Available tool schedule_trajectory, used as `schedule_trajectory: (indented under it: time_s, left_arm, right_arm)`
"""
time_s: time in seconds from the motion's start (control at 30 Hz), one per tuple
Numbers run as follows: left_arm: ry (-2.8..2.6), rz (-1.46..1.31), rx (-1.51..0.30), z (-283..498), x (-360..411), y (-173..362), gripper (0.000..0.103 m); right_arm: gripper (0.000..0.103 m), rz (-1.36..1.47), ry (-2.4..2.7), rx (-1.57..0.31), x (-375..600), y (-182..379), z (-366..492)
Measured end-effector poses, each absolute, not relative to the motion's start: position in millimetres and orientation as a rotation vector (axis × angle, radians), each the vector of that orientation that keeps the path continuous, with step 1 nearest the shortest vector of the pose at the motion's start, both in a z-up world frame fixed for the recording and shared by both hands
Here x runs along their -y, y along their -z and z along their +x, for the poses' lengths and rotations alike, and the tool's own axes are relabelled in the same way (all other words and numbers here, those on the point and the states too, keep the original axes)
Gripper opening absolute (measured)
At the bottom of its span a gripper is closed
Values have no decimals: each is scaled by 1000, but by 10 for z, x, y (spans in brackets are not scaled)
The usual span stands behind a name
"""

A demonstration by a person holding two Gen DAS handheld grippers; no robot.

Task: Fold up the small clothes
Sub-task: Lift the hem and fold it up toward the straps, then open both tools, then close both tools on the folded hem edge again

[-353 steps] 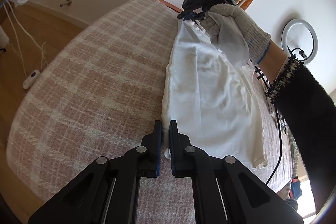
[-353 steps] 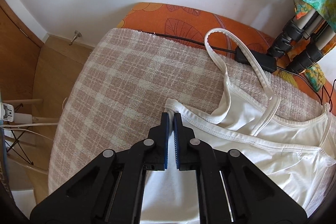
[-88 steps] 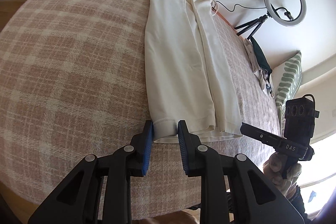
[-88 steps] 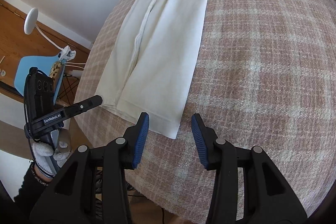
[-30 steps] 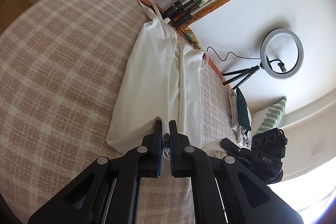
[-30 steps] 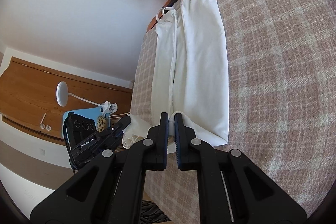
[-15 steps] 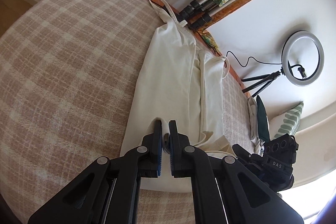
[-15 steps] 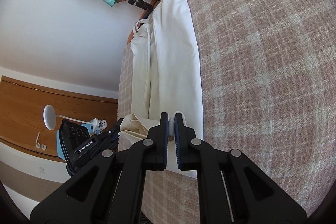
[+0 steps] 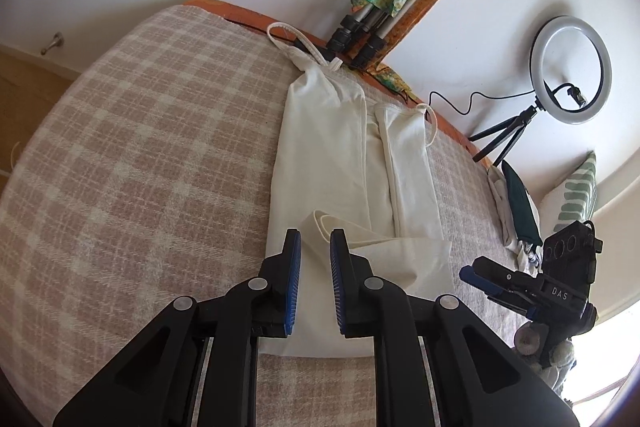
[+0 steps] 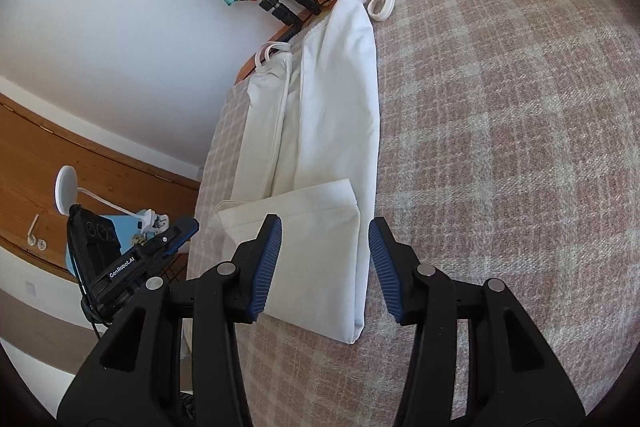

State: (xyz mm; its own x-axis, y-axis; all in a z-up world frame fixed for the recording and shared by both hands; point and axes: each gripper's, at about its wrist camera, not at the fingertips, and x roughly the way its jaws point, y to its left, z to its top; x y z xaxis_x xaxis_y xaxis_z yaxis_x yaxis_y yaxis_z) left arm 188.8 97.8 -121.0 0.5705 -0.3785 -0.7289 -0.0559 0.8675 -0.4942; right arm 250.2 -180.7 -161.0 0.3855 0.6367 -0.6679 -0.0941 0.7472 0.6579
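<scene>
- Plaid blanket in pink and cream covers the bed, with an orange edge at the far side against a white wall.
- Front and centre, the white camisole lies lengthwise on the blanket, both long sides folded in toward its middle, and its near end is doubled back on top of itself.
- One strap loop pokes off the far end onto the orange edge; the second strap is small and partly tucked, hard to follow.
- Left gripper has its jaws slightly apart, empty, with the upturned hem corner showing in the gap; whether a pad brushes the cloth I can't tell.
- Right gripper is spread wide, gripping nothing, poised over the doubled-back panel.
- Its own fingers cover part of that panel's near edge, so that stretch is out of sight.
- Room to move: broad open blanket lies to the camisole's left in the left wrist view and to its right in the right wrist view.
- On the ring light's side, only a narrow strip of blanket separates the garment from the bed's edge.
- Crowding the far end: folded tripod legs wrapped in a colourful scarf, just beside the strap loop.
- Ring light stands beyond the bed, with dark clothes piled below it, blurry and partly hidden.
</scene>
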Motion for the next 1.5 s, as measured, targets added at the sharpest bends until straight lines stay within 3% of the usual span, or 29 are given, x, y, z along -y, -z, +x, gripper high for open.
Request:
schedule_trajectory:
  time_s: [0.1,0.43,0.57,0.77,0.83,0.93,1.0,1.13,1.5]
  left_arm:
    - [202,-461,-1000,1937,-902,1341,13]
    - [149,-273,-1023,2001,-648,1463,13]
    - [143,-214,-1018,1964,-608,1464,24]
    - [171,-210,-1004,1938,-590,1467,25]
    - [182,-198,-1003,1928,-556,1463,24]
    - [185,-144,-994,1907,-484,1460,5]
    - [192,-162,-984,1888,-498,1445,2]
    - [180,-237,-960,1816,-604,1329,1]
    - [90,-194,-981,1792,-681,1317,4]
  right_arm:
    - [44,547,-508,-1103,1731,1651,2486]
    - [44,437,-494,-1112,1566,1671,2484]
    - [44,413,-493,-1113,1525,1676,2486]
    - [34,372,-477,-1115,1465,1680,2490]
    - [28,353,-466,-1115,1448,1684,2497]
    - [21,336,-461,-1112,1441,1680,2494]
    - [13,319,-454,-1106,1442,1667,2483]
    - [7,305,-448,-1075,1429,1603,2436]
    - [6,266,-368,-1058,1476,1552,2447]
